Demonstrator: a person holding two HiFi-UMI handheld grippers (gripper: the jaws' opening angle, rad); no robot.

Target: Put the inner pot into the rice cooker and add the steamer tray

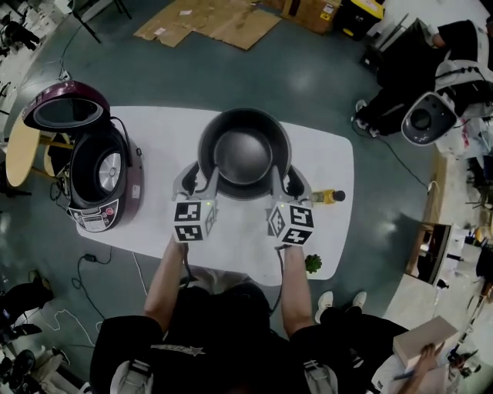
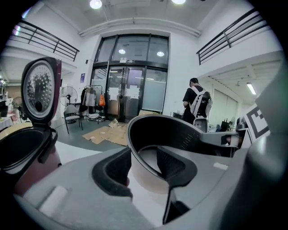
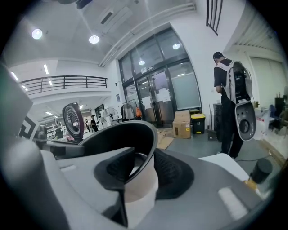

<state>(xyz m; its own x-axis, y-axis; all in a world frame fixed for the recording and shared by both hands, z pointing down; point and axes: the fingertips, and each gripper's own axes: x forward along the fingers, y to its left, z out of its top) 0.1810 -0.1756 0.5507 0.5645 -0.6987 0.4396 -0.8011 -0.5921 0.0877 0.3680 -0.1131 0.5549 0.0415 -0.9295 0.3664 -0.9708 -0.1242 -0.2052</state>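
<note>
The dark grey inner pot (image 1: 244,154) hangs above the white table (image 1: 154,131), gripped at its near rim from both sides. My left gripper (image 1: 199,178) is shut on the pot's left wall (image 2: 180,134), one pad inside and one outside (image 2: 144,166). My right gripper (image 1: 286,182) is shut on the right wall (image 3: 121,134) in the same way (image 3: 139,170). The maroon rice cooker (image 1: 100,181) stands at the table's left end with its lid (image 1: 65,104) swung up and its cavity bare. I see no steamer tray.
A small yellow bottle (image 1: 327,197) lies right of the pot, and a green sprig (image 1: 313,264) sits near the table's front right corner. A round wooden table (image 1: 19,150) stands left of the cooker. Cardboard (image 1: 208,23) lies on the floor; a person (image 3: 229,99) stands far right.
</note>
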